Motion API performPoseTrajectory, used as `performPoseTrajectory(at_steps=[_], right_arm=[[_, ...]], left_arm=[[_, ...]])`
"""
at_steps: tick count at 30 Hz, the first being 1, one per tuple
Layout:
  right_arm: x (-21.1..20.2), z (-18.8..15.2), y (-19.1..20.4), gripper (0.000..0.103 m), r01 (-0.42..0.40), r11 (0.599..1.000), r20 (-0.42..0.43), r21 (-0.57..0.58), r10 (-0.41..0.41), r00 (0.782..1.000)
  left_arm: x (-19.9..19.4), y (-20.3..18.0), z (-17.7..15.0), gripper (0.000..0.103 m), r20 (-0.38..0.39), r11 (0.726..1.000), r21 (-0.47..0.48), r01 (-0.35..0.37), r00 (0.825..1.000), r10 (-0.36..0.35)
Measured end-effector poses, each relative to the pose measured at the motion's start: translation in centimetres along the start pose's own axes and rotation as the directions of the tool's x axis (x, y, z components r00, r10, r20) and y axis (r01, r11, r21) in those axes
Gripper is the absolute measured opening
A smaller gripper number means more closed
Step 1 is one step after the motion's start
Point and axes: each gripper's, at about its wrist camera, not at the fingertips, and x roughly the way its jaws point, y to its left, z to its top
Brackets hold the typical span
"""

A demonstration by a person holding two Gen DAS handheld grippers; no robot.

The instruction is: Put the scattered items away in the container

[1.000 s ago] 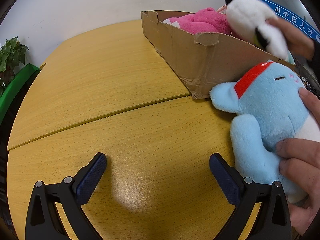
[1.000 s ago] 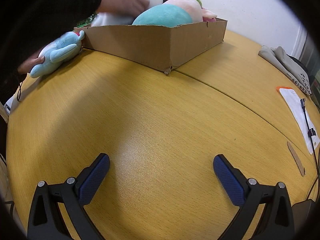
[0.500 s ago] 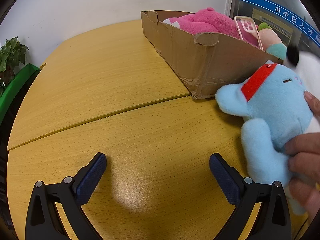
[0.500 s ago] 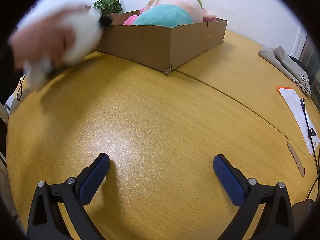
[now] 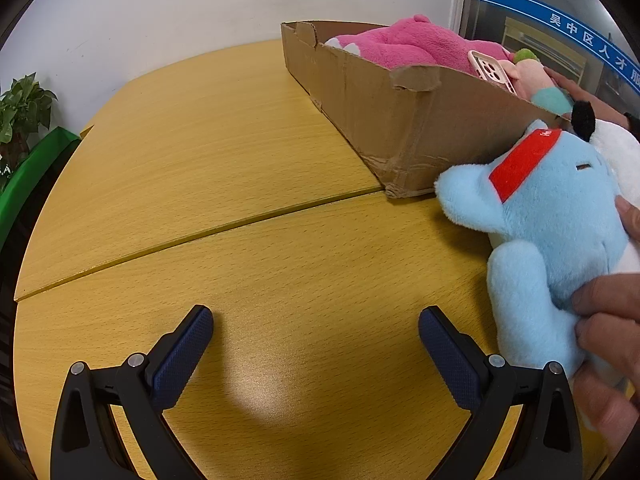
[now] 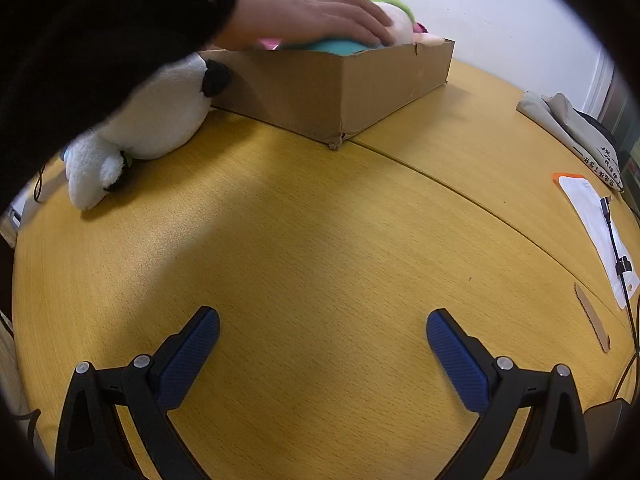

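A cardboard box (image 5: 404, 120) (image 6: 320, 92) stands at the back of the yellow table and holds a pink plush (image 5: 408, 44), a pink phone case (image 5: 490, 72) and a teal and cream plush (image 6: 340, 46). A light blue plush (image 5: 552, 236) with a red band lies beside the box, with a person's hand (image 5: 608, 320) on it. A white and black plush (image 6: 156, 120) lies on the table next to the box. Another hand (image 6: 308, 16) reaches into the box. My left gripper (image 5: 316, 332) and right gripper (image 6: 323, 334) are both open over bare table, holding nothing.
A potted plant (image 5: 22, 108) and a green edge stand off the table's left. At the right lie a folded grey cloth (image 6: 572, 128), a white sheet with an orange corner (image 6: 592, 224), a cable (image 6: 618, 264) and a cardboard strip (image 6: 592, 316). A black sleeve (image 6: 92, 32) fills the upper left.
The white and black plush was taken from the box and set down on the table beside it. A hand now reaches back into the box. Both grippers have stayed still.
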Motion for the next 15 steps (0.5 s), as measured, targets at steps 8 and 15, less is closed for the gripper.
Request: performPoseTrajectory(at_steps=[8, 15], right_arm=[[0.01, 0.0, -0.01, 0.103, 0.0, 1.0, 0.0, 0.0, 0.0, 1.0], [0.02, 0.01, -0.02, 0.103, 0.013, 1.0, 0.0, 0.017, -0.013, 1.0]], left_arm=[[0.0, -0.04, 0.0, 0.103, 0.0, 1.0, -0.002, -0.001, 1.0, 0.001], [0.02, -0.05, 0.02, 0.103, 0.0, 1.0, -0.003, -0.002, 1.0, 0.002]])
